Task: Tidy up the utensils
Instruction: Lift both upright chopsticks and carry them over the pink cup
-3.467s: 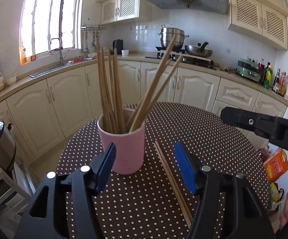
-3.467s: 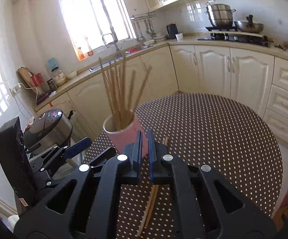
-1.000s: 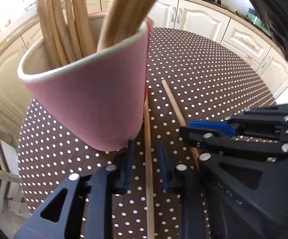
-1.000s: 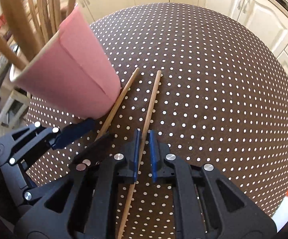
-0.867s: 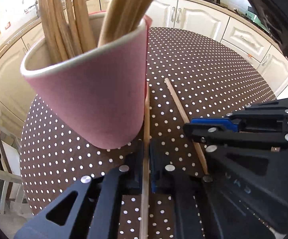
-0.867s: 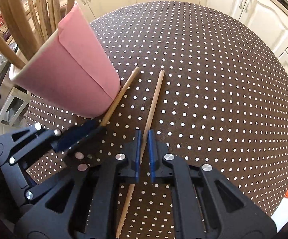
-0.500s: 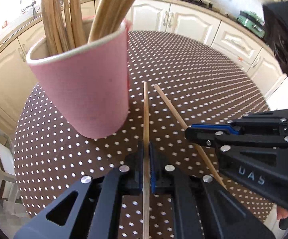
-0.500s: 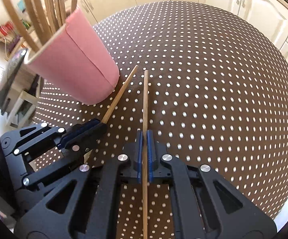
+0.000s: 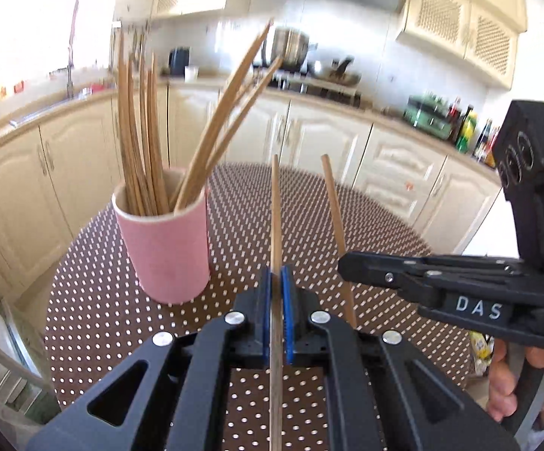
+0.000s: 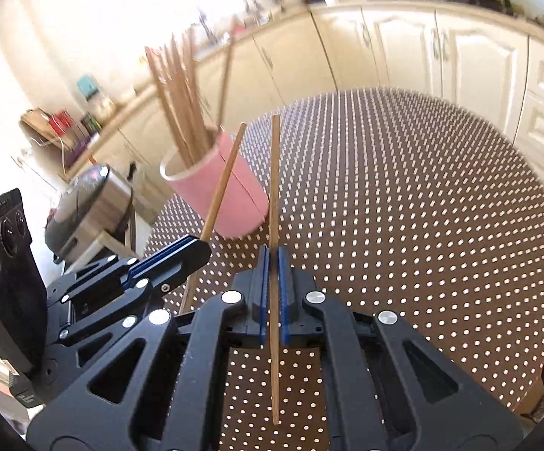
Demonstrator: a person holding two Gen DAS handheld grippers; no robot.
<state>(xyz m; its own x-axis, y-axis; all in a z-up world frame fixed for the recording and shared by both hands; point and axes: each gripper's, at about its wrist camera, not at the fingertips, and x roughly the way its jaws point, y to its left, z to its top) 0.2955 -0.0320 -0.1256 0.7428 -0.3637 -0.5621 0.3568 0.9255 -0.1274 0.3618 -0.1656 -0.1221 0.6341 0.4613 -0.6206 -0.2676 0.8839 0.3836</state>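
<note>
A pink cup (image 9: 166, 248) holding several wooden chopsticks stands on the dotted table (image 9: 377, 225). My left gripper (image 9: 276, 282) is shut on one chopstick (image 9: 275, 206), lifted off the cloth and pointing forward just right of the cup. My right gripper (image 10: 273, 259) is shut on a second chopstick (image 10: 274, 173), also raised. In the left wrist view the right gripper (image 9: 343, 263) comes in from the right with its chopstick (image 9: 334, 203) rising beside mine. In the right wrist view the left gripper (image 10: 202, 246) sits lower left, its chopstick (image 10: 225, 176) crossing in front of the cup (image 10: 230, 199).
The round table has a brown cloth with white dots (image 10: 422, 206). Cream kitchen cabinets (image 9: 396, 173) run behind it, with a stove and pots (image 9: 290, 52) and bottles (image 9: 467, 127) on the counter. A rice cooker (image 10: 84, 203) stands left of the table. A hand (image 9: 512, 387) holds the right gripper's handle.
Both grippers closed on the two chopsticks that lay on the cloth beside the cup and lifted them. Both have pulled back and tilted up, so the cup now looks smaller and farther.
</note>
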